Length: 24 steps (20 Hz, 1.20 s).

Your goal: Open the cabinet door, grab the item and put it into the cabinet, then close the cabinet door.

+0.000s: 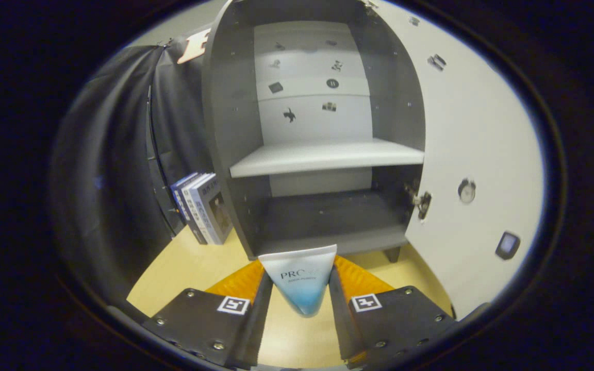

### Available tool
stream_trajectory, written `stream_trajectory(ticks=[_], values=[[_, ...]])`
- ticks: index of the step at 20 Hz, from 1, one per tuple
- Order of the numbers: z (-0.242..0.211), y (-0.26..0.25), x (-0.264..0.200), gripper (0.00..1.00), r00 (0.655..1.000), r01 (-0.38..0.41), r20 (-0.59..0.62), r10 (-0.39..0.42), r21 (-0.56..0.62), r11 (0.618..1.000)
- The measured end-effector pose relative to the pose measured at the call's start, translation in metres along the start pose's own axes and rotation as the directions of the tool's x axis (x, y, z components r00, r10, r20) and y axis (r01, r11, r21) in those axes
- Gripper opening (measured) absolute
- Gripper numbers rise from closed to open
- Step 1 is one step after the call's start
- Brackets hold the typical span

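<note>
A grey cabinet (235, 134) stands open straight ahead, with a pale middle shelf (323, 157) and a dark bottom compartment (328, 216), both bare. Its white door (477, 154) is swung wide open to the right, hinged at the cabinet's right side. My gripper (299, 288) is shut on a white-and-blue tube (301, 281), which stands upright between the fingers with its flat crimped end up. The tube is held just in front of the cabinet's bottom edge, above the yellow table (194, 268).
Several books (201, 206) lean upright against the cabinet's left side on the table. Black cloth hangs behind them on the left. The open door carries a round knob (466, 189) and a small dark square (507, 245) and blocks the right side.
</note>
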<state>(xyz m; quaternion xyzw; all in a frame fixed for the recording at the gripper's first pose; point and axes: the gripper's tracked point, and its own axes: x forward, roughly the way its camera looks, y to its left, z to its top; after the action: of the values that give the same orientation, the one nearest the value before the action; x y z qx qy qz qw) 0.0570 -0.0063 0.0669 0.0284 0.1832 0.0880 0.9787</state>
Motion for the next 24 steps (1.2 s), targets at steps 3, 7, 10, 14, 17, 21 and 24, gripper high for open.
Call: stream_trajectory(ticks=[3,7,10,14,17,21,24], values=[[0.065,0.000,-0.002,0.57,0.996,-0.010,0.092,0.013,-0.028,1.000],[0.137,0.004,0.011,0.57,0.980,-0.032,0.192,0.043,-0.060,0.998],[0.169,0.002,0.035,0.57,0.973,-0.040,0.226,0.050,-0.050,0.998],[0.200,-0.005,0.074,0.57,0.961,-0.023,0.275,0.035,-0.048,0.999],[0.210,-0.011,0.108,0.57,0.957,0.001,0.291,0.016,-0.058,0.998],[0.205,-0.017,0.140,0.57,0.961,0.032,0.276,-0.012,-0.068,0.997],[0.200,-0.019,0.153,0.57,0.965,0.041,0.262,-0.022,-0.065,0.997]])
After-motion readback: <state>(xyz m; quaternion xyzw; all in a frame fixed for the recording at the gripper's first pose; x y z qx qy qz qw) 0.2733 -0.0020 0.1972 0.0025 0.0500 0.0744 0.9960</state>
